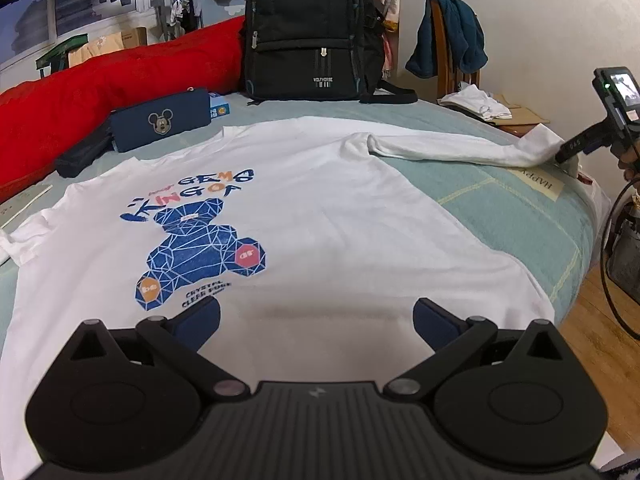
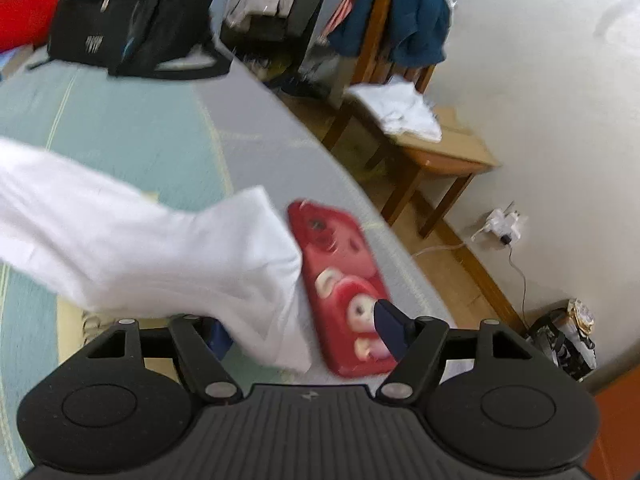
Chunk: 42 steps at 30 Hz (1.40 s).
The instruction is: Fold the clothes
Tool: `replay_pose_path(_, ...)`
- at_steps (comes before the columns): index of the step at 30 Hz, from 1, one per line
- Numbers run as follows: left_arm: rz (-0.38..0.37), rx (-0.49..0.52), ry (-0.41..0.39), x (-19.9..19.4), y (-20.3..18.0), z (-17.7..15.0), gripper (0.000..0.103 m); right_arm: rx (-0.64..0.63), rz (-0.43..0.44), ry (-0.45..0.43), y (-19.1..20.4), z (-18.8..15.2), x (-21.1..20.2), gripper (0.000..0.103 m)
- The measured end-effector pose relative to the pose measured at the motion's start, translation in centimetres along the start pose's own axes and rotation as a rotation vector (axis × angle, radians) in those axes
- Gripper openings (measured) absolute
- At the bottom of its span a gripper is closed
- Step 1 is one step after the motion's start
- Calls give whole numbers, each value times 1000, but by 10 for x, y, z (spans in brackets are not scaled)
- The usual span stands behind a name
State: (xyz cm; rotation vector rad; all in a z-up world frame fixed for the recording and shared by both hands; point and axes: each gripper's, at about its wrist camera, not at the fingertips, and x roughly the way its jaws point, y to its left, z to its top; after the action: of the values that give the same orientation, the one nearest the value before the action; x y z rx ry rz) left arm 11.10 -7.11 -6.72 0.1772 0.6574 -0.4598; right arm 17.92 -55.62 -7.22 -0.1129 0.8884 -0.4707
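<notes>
1. My left claw [image 1: 316, 320]: matt black plastic, ribbed housing, dull metal pivot pins; its pads [image 1: 200, 322] look like dark blue rubber.
2. T-shirt [image 1: 320, 216]: soft white cloth, with a flat blue print I read as matt.
3. Bed [image 1: 500, 208]: pale green woven sheet, smooth.
4. Backpack [image 1: 304, 32]: black synthetic fabric, slight sheen.
5. From my right claw [image 2: 304, 332] I see a phone case [image 2: 340, 280], glossy red plastic.
6. Chair [image 2: 432, 160]: varnished brown wood.

White shirt [image 1: 320, 200] with blue bear print; red phone [image 2: 344, 280].
</notes>
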Motion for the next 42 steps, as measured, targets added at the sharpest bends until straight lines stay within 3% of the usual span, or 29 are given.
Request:
replay_pose_path(4, -9, -7, -10, -3, 3, 0, 102, 17, 107, 47, 1, -15, -10, 83)
replay_pose_path(6, -16, -6, -17, -5, 3, 0, 102, 15, 122, 51, 3, -24, -20, 83)
replay_pose_path(10, -25, -1, -24, -10, 1, -2, 102, 140, 273, -52, -2, -23, -54, 82)
replay_pose_path(13, -17, 4, -26, -16, 0, -5, 102, 160, 413, -185, 17, 4, -76, 65)
replay_pose_path(15, -7, 0, -27, -19, 1, -7, 102, 108, 495, -236, 47, 28, -81, 42)
replay_pose_path(19, 37, -28, -24, -24, 12, -7, 102, -86, 618, -262, 133, 77, -75, 29)
replay_pose_path(24, 89, -76, -9, -23, 32, -5, 102, -201, 694, -202, 222, 134, -37, 10)
replay_pose_path(30, 112, -132, 0, -15, 54, 0, 102, -213, 714, -82, 279, 175, 24, 8)
replay_pose_path(36, 79, -158, 4, 1, 63, 6, 102, -288, 788, -80, 299, 166, 27, 8)
replay_pose_path(42, 53, -132, 25, 14, 59, 5, 102, -436, 785, -145, 311, 133, 9, 14)
